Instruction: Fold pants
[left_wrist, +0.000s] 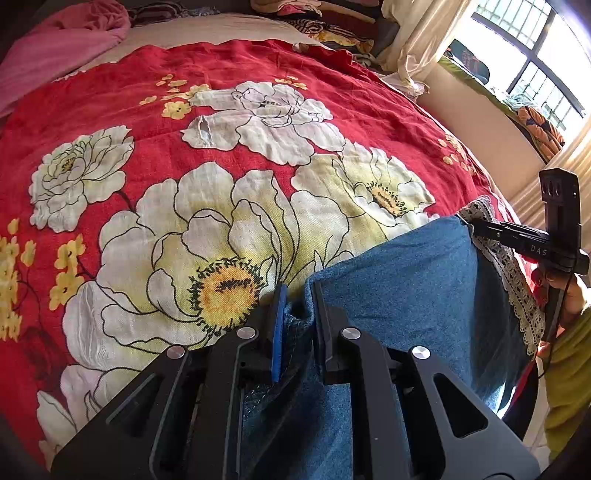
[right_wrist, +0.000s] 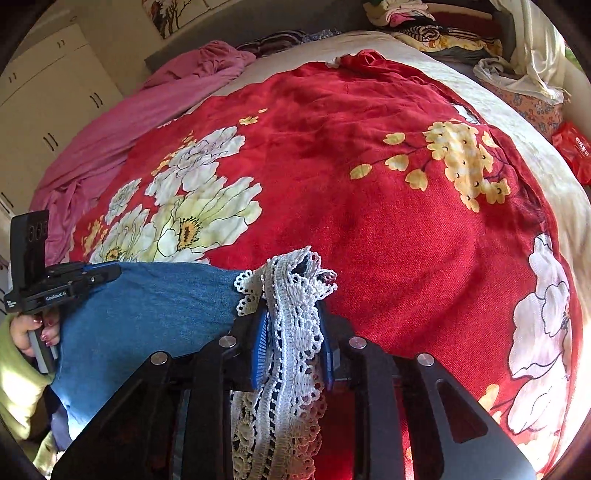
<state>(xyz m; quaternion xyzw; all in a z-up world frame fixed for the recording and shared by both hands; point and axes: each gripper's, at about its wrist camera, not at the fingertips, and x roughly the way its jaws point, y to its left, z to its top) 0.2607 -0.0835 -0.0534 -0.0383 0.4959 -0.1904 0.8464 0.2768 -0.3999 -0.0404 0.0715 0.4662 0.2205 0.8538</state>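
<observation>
The pants (left_wrist: 399, 273) are blue denim with a white lace trim (right_wrist: 295, 332) along one end, and they hang stretched between the two grippers above the near edge of a bed covered by a red flowered sheet (left_wrist: 221, 110); the left gripper (left_wrist: 299, 325) has its jaws nearly closed on a bunched corner of the denim, with cloth visibly pinched between the blue pads; the right gripper (right_wrist: 291, 339) is closed the same way on the lace trim, which spills out above and below its fingers; in the right wrist view the left gripper appears at the far left, with the denim spanning from it across to the lace; most of the fabric seems to hang below the grippers rather than lie on the bed, though how much touches the sheet cannot be told; judging by this, the task is at an early or middle stage: the pants are gripped at two points along one edge and held taut, but no flat fold lying on the sheet is visible, and whether the cloth is already doubled cannot be told; what is left, as far as can be judged, is to lay the pants on the sheet, bring one end over the other, and smooth the result; a pink blanket (right_wrist: 147, 110) lies bunched at the far side, well apart from the work.
</observation>
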